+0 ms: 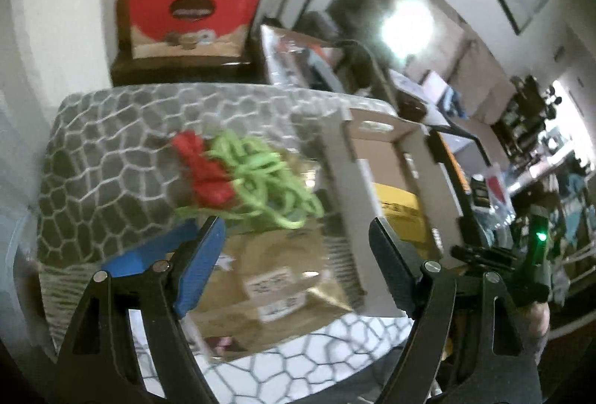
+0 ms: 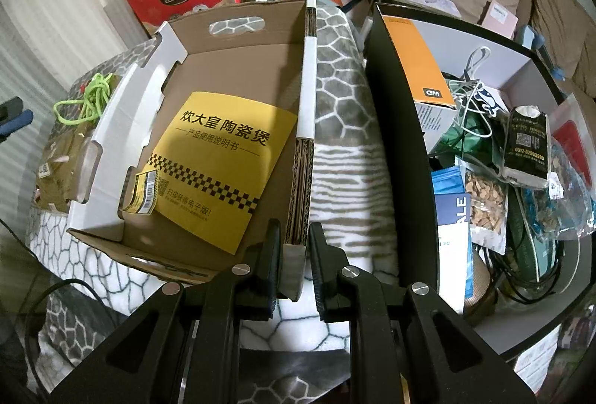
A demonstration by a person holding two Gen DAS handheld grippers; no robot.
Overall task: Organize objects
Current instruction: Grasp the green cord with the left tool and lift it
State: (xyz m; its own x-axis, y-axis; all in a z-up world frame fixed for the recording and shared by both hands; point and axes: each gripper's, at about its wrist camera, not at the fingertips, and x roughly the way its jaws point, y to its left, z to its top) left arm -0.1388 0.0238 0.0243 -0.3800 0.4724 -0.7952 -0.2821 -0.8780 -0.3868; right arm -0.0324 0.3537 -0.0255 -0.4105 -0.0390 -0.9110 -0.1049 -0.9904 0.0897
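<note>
Left wrist view is motion-blurred, labels unreadable. My left gripper [image 1: 298, 255] is spread wide with nothing between the fingers, hovering over a brown parcel [image 1: 272, 277] on the patterned blanket [image 1: 111, 150]. One green cord tangle [image 1: 260, 177] and one red bundle [image 1: 203, 169] lie on the parcel's far end.

My right gripper [image 2: 294, 262] is clamped on the right wall of the one open cardboard box [image 2: 238, 128], at its near corner. The box's long axis runs away from me. One yellow booklet [image 2: 219, 162] lies flat inside. The black bin [image 2: 402, 150] sits just right, its contents cluttered and cropped.
</note>
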